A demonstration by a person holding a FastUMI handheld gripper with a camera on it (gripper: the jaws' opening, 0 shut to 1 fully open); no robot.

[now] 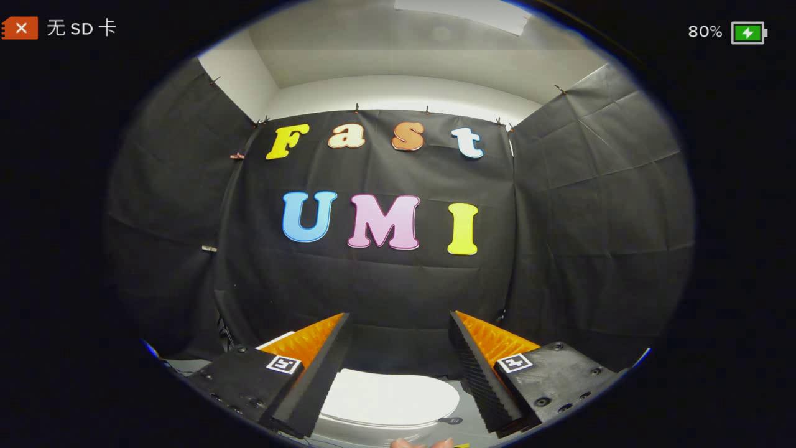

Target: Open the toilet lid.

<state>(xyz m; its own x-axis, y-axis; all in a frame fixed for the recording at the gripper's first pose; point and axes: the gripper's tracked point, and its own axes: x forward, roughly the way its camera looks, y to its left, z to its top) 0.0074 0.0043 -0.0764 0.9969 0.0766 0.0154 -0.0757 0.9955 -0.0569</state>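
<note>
A white toilet with its lid [388, 398] lying flat and closed sits low in the gripper view, below and between the two fingers. My gripper [399, 323] hangs above it, open, with a wide gap and nothing between the fingertips. The fingers [326, 367] point toward the booth's back wall, well above the lid's surface. The lid's far edge shows just under the fingers; its front part is partly hidden.
Black cloth walls [385, 292] close the booth on three sides beyond the toilet. A bit of a hand [423, 443] shows below the lid at the near edge. A small dark tag [453, 420] lies beside the lid on the right.
</note>
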